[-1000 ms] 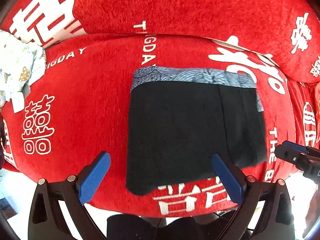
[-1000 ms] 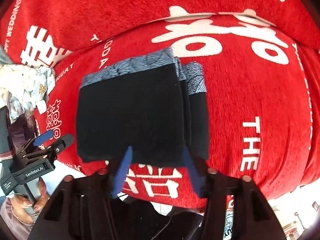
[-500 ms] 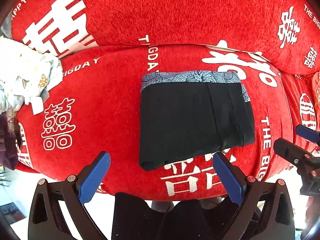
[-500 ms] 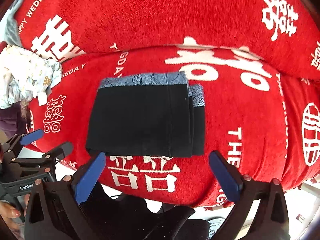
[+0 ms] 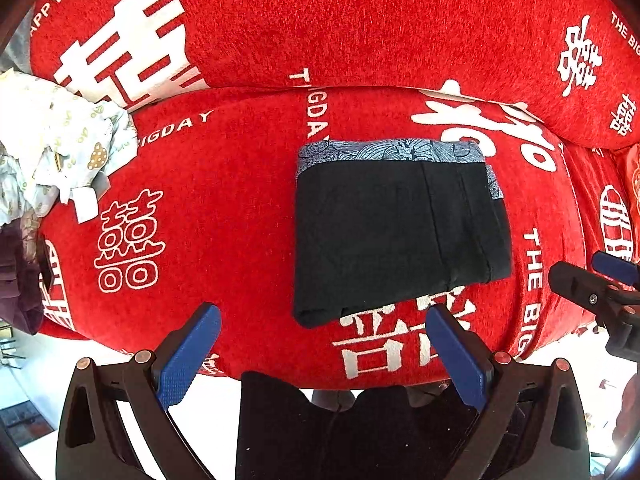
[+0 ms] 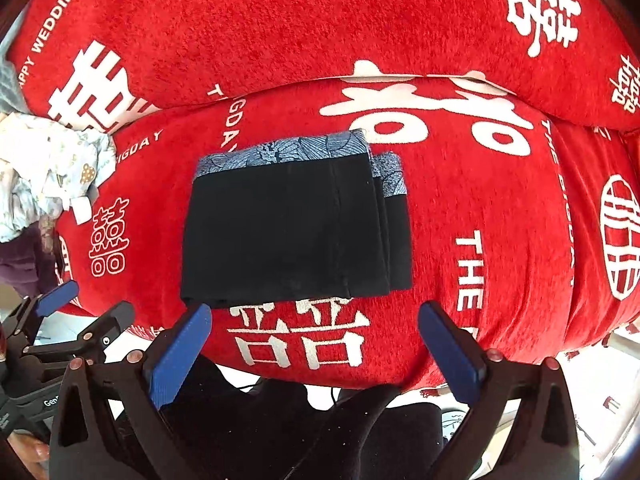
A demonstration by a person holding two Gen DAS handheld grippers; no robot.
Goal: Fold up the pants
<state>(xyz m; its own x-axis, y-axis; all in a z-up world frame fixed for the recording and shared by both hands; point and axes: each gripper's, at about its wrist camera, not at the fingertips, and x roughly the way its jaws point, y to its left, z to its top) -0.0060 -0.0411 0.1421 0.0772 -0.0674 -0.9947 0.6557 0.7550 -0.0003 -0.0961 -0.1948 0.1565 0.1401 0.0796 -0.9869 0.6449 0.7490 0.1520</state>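
While the folded pants [image 6: 292, 228] lie flat on the red sofa cushion [image 6: 500, 216], the right gripper [image 6: 316, 344], jaws just spread and empty, and the equally wide, empty left gripper [image 5: 324, 356] hover near; a careless dip could snag and unfold the loose stacked edges.

One pair of black pants with a blue-grey patterned waistband [image 5: 396, 232] [image 6: 292, 228] lies folded into a flat rectangle, showing three stepped layers at its right edge. Two red plush cushions printed with white characters are in view: one seat cushion [image 5: 224, 216] [image 6: 500, 220] and one back cushion [image 5: 340, 20] [image 6: 300, 20]. One crumpled pile of pale printed cloth [image 5: 52, 148] [image 6: 44, 168] sits at the left. Two handheld grippers are visible, the left gripper [image 5: 320, 356] and the right gripper [image 6: 314, 354], each with two blue-padded black fingers, four fingers in all.
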